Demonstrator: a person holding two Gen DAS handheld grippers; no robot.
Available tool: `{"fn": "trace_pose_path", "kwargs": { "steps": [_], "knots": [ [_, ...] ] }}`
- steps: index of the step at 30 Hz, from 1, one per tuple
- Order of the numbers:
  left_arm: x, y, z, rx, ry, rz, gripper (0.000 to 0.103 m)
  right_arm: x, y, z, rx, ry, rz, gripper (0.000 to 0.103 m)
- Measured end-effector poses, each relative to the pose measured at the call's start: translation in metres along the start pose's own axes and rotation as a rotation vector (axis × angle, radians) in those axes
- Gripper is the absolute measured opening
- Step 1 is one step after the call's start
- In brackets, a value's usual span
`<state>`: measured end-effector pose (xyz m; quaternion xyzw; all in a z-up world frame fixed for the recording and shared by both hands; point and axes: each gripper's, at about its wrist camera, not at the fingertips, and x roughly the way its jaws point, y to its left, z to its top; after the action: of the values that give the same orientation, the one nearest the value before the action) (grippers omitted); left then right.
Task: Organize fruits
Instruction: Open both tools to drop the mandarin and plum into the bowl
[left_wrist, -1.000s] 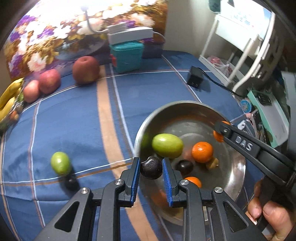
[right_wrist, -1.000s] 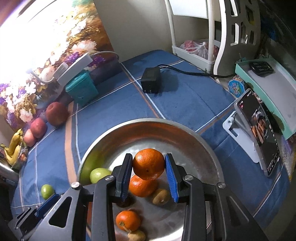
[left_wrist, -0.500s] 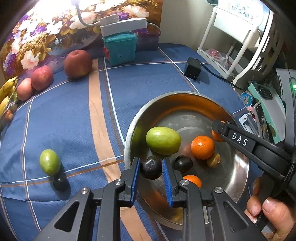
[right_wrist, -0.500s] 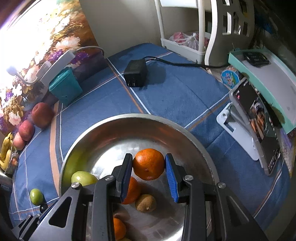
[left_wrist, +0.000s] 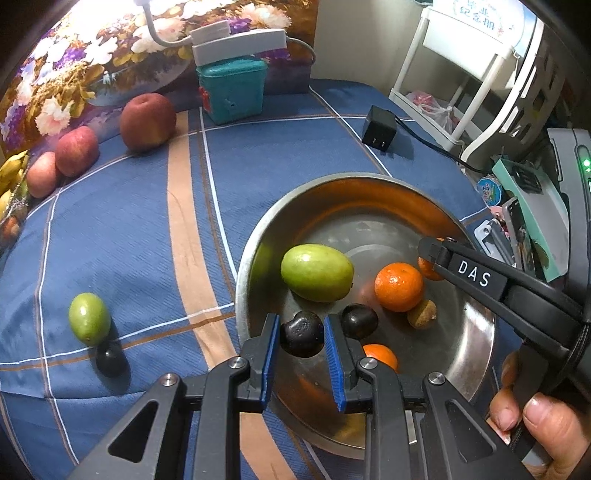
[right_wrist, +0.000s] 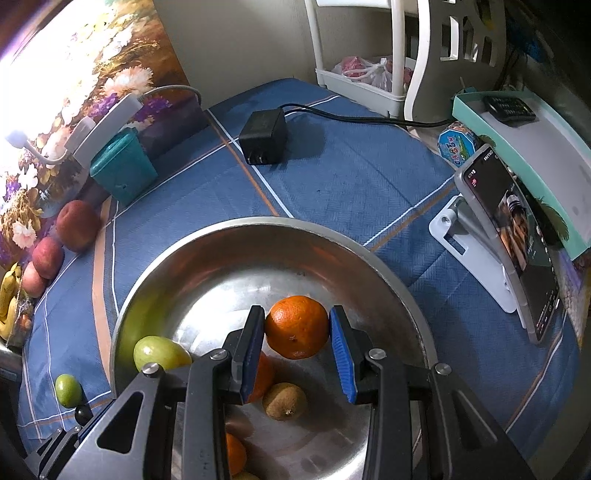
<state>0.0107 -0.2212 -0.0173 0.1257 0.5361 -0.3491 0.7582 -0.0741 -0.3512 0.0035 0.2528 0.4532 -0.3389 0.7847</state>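
Observation:
My left gripper (left_wrist: 302, 339) is shut on a dark plum (left_wrist: 302, 339) and holds it over the near left rim of the steel bowl (left_wrist: 258, 243). In the bowl lie a large green fruit (left_wrist: 316, 272), an orange (left_wrist: 399, 286), a second dark plum (left_wrist: 359, 320), a brown kiwi-like fruit (left_wrist: 422, 314) and another orange (left_wrist: 380, 356). My right gripper (right_wrist: 297, 326) is shut on an orange (right_wrist: 297, 326) above the bowl (right_wrist: 332, 236); its finger also shows in the left wrist view (left_wrist: 476, 275).
On the blue cloth left of the bowl lie a small green fruit (left_wrist: 89, 318) and a dark plum (left_wrist: 109, 362). Apples (left_wrist: 147, 122), bananas (left_wrist: 11, 173), a teal box (left_wrist: 232, 90) and a black adapter (left_wrist: 378, 129) stand farther back. A phone on a stand (right_wrist: 513, 243) is at right.
Both grippers have moved forward over the bowl with their fruit still held. The orange in the right gripper has come lower, nearer the bowl floor.

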Motion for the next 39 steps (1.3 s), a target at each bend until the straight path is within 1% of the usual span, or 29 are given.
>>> {"fn": "trace_pose_path", "kwargs": {
  "steps": [9, 12, 14, 16, 23, 25, 27, 33, 39],
  "knots": [
    [0.002, -0.002, 0.000, 0.009, 0.018, -0.003, 0.028, 0.002, 0.002, -0.001, -0.018, 0.015, -0.012, 0.038],
    [0.002, -0.001, 0.000, 0.007, 0.023, -0.006, 0.029, -0.001, 0.005, 0.000, -0.030, 0.007, -0.013, 0.042],
    [0.002, -0.001, 0.000, 0.005, 0.022, -0.008, 0.032, -0.003, 0.007, 0.000, -0.036, 0.002, -0.008, 0.044],
    [0.001, 0.000, 0.001, 0.003, 0.018, -0.009, 0.042, -0.004, 0.008, 0.000, -0.043, 0.001, -0.013, 0.044],
    [-0.006, 0.002, 0.002, -0.010, 0.006, -0.015, 0.044, -0.018, 0.014, 0.003, -0.073, -0.022, -0.013, 0.044],
    [-0.008, 0.006, 0.003, -0.021, 0.004, -0.013, 0.047, -0.022, 0.018, 0.003, -0.085, -0.026, -0.013, 0.044],
    [-0.010, 0.010, 0.004, -0.038, 0.002, -0.008, 0.049, -0.027, 0.021, 0.002, -0.097, -0.030, -0.015, 0.044],
    [-0.016, 0.033, 0.005, -0.124, 0.012, 0.017, 0.049, -0.038, 0.029, -0.005, -0.113, -0.030, -0.014, 0.044],
    [-0.027, 0.063, 0.005, -0.206, -0.001, 0.058, 0.049, -0.040, 0.037, -0.020, -0.144, -0.004, -0.008, 0.044]
  ]
}}
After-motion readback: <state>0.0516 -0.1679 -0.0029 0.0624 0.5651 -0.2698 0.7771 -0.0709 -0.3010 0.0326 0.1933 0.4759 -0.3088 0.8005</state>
